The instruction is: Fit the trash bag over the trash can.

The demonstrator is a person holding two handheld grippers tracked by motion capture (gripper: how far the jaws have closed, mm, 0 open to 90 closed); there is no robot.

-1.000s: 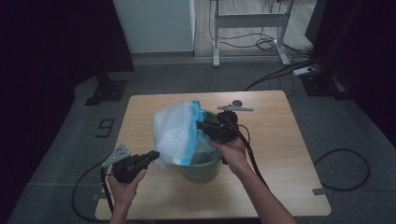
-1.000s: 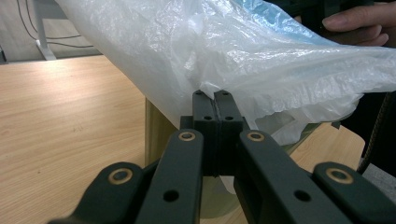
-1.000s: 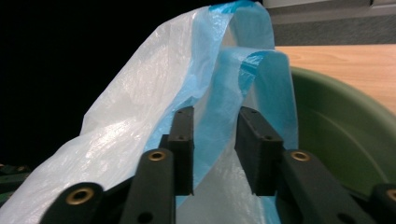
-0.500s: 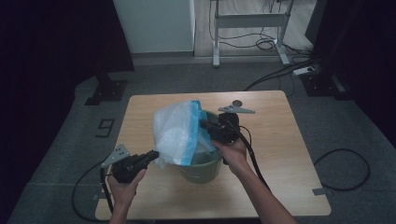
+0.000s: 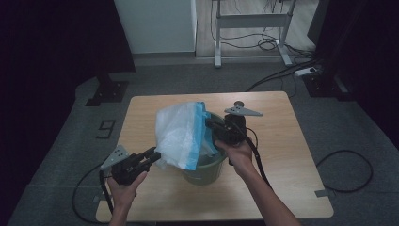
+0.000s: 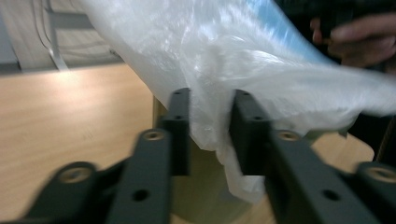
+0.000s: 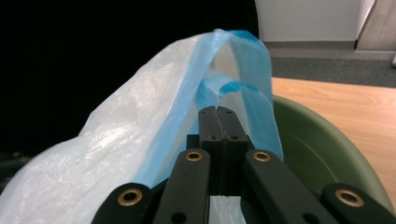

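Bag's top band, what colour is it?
Light blue on the translucent white bag; its band shows best in the right gripper view, pinched by the right gripper.

Light wooden desk with rounded corners, standing on grey carpeted floor. Behind it, against the far wall, a white panel; just to the right of that, a pale metal frame with loose cables lying under it. White power strip on the floor near the desk's far right corner. Black curtains at both sides. Flat black stand base at far left, and near it a "9" mark on the carpet. Small strip of tape by the desk's near right corner.
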